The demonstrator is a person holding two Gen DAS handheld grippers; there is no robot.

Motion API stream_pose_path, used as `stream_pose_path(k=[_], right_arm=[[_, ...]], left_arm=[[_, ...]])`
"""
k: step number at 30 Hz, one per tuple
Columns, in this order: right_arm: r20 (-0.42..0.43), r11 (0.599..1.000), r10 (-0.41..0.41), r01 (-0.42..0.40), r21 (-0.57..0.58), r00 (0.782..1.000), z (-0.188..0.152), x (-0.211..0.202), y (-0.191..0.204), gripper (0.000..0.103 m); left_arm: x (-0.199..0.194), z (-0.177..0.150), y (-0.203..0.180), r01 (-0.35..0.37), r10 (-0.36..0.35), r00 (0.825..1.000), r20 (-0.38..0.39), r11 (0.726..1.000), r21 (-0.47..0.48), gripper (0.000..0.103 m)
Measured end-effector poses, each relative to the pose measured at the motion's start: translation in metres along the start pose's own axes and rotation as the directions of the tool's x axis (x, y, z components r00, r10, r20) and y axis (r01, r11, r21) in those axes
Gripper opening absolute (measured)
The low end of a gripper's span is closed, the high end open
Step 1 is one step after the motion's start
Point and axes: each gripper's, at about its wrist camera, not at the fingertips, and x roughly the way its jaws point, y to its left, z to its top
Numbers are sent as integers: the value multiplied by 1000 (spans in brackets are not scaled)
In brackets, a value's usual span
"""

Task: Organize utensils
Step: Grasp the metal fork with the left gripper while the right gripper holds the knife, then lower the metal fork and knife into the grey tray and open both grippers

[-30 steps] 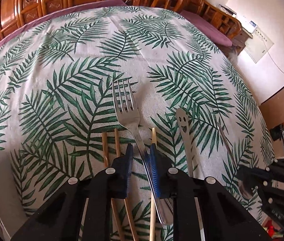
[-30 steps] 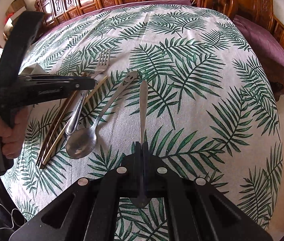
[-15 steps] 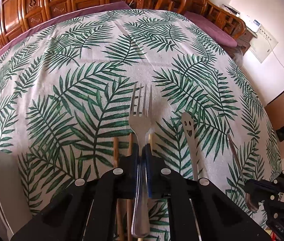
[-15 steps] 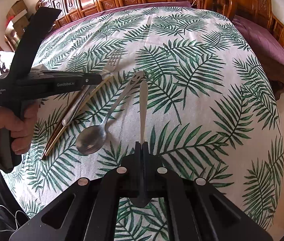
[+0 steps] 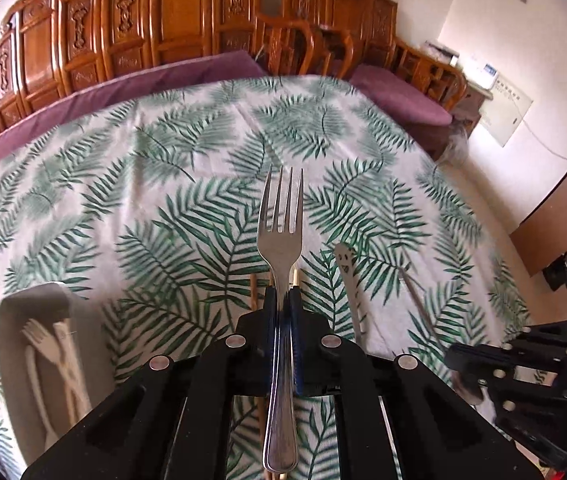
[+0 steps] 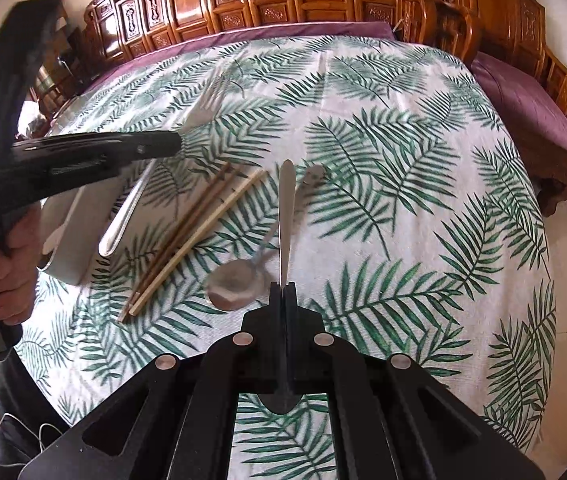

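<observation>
A: Since a second ago the fork [image 5: 280, 240] has been clamped in the left gripper [image 5: 282, 300] and lifted clear of the cloth; the knife [image 6: 285, 216] is pinched edge-on by the right gripper [image 6: 282, 294].

B: Left undone: spoon [image 6: 235, 280] and chopsticks [image 6: 187, 240] lie on the tablecloth [image 6: 403, 200]. Tray [image 5: 15, 360], near left, holds only pale cutlery
</observation>
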Motion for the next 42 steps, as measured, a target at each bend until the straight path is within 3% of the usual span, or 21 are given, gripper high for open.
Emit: stream_pose_path(k=[6,16,27,36,42], right_arm=[[16,1000,11,-10,-22,1000,6,-7,30,3],[23,997,44,-42,-66,999,16,-4,87,3],[13,989,77,-75,-128,997,30,2,141,3],[-4,983,84,-83,-164,996,39,9,166,3],[-10,980,100,-100,-175,995,49,17,181,3]], left_arm=[[-47,-12,25,11,-10,999,47,1000,-17,6],[-90,-38,83,-18,22,997,70,998,-64,6],[-74,-72,140,-61,62,998,4,991,-122,6],[-59,-79,160,-93,89,995,-33,987,-135,6],[-71,-80,168,-95,97,995,3,985,-141,6]])
